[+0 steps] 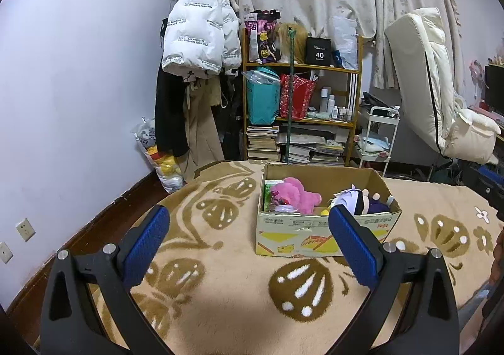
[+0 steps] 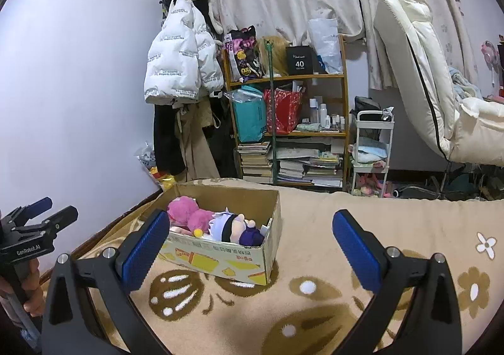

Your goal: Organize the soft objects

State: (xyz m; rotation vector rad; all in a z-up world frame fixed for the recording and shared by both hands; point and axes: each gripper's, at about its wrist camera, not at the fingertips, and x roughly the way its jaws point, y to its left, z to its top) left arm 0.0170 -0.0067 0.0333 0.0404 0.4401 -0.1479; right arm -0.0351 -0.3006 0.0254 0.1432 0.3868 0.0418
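A cardboard box (image 1: 324, 233) (image 2: 220, 257) stands on a beige blanket with brown flower patterns (image 1: 220, 260) (image 2: 315, 260). Inside lie a pink plush (image 1: 297, 194) (image 2: 189, 213) and a doll with white hair and purple clothes (image 1: 362, 199) (image 2: 236, 227). My left gripper (image 1: 249, 222) is open and empty, held short of the box's front wall. In the right wrist view my right gripper (image 2: 252, 229) is open and empty, to the right of the box. The left gripper (image 2: 47, 216) also shows at the far left, held by a hand.
Behind the blanket's far edge stand a wooden shelf (image 1: 302, 68) (image 2: 289, 80) with bags, bottles and stacked books, a white jacket (image 1: 198, 33) on a rack, a white trolley (image 1: 375, 140), and a folded white mattress (image 1: 434, 87). A wall lies to the left.
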